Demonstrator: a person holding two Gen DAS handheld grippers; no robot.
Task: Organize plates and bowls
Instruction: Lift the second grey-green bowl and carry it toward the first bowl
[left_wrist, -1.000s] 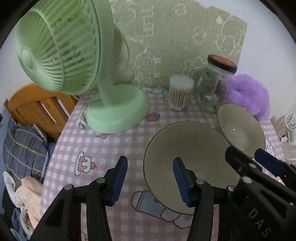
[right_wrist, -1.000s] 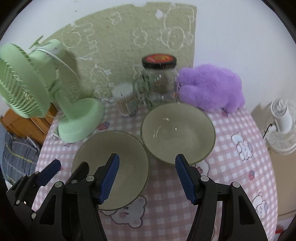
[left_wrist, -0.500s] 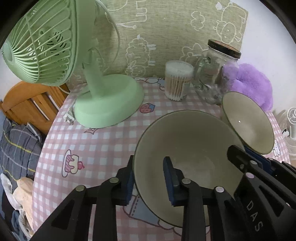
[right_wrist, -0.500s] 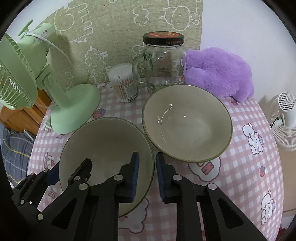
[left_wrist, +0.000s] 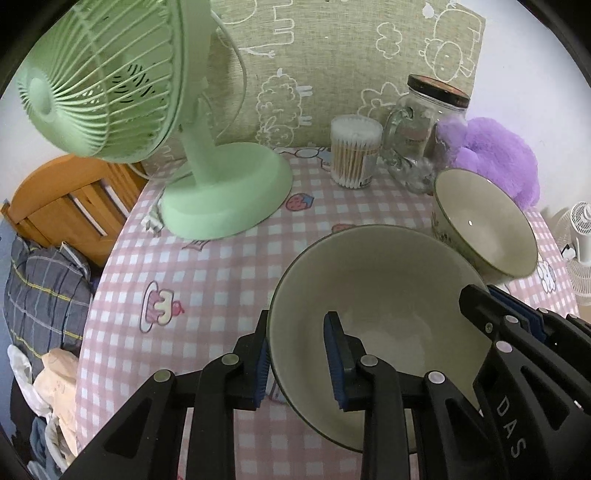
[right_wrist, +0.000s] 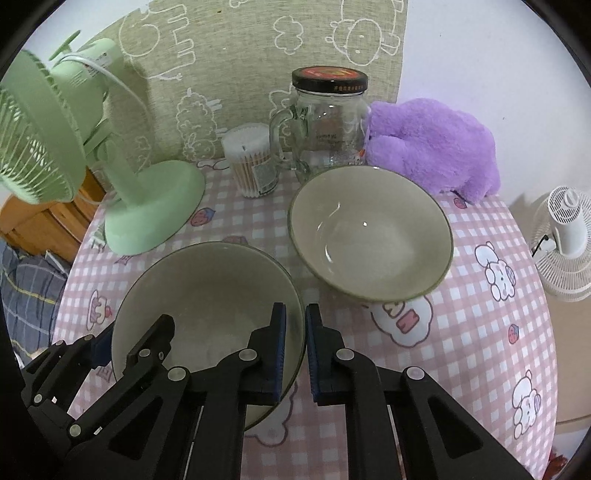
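Observation:
Two grey-green bowls are on a round table with a pink checked cloth (left_wrist: 229, 273). The near bowl (left_wrist: 384, 302) (right_wrist: 210, 306) is held by both grippers. My left gripper (left_wrist: 299, 362) is shut on its left rim, one finger inside and one outside. My right gripper (right_wrist: 295, 350) is shut on its right rim; it also shows in the left wrist view (left_wrist: 517, 325). The near bowl looks raised slightly off the cloth. The far bowl (right_wrist: 369, 232) (left_wrist: 484, 232) rests on the cloth behind and to the right.
A green desk fan (left_wrist: 207, 162) stands at the back left. A cotton-swab tub (right_wrist: 251, 162), a glass jar with a black lid (right_wrist: 328, 122) and a purple plush toy (right_wrist: 432, 144) line the back. A white fan (right_wrist: 565, 236) stands off the table, right.
Both grippers moved in and closed on opposite rims of the near bowl. In the last half second the cameras came lower and closer, and the bowl appears lifted slightly.

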